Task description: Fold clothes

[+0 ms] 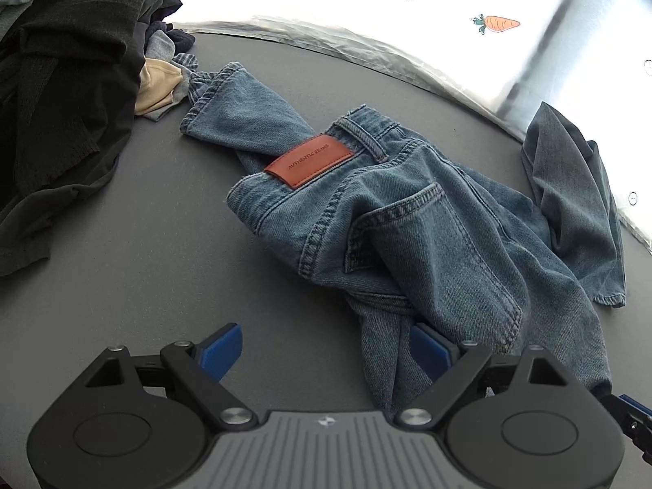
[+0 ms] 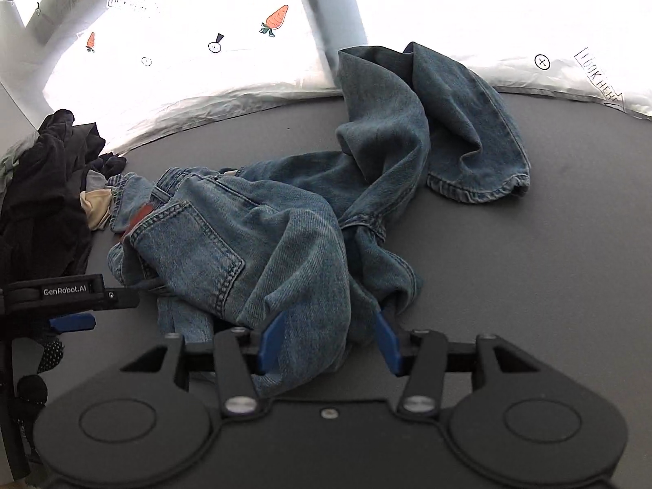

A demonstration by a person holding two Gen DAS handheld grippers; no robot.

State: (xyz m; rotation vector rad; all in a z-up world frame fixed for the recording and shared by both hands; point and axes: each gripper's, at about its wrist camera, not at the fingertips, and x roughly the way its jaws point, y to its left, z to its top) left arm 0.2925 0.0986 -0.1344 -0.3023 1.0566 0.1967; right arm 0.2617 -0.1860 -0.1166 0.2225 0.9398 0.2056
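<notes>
Your right gripper (image 2: 328, 340) sits low with its jaws wide around a bunched fold of the blue jeans (image 2: 261, 236); close here and you may pinch several layers, dragging the tangle instead of spreading it. Your left gripper (image 1: 324, 350), jaws also wide and holding nothing, hovers just beside the crumpled jeans mid-table (image 1: 142, 244), the dark clothes pile (image 1: 61, 93) beyond.

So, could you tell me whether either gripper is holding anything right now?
Nothing is held: the left gripper is open beside the jeans, and the right gripper is open around a bunched fold.
</notes>
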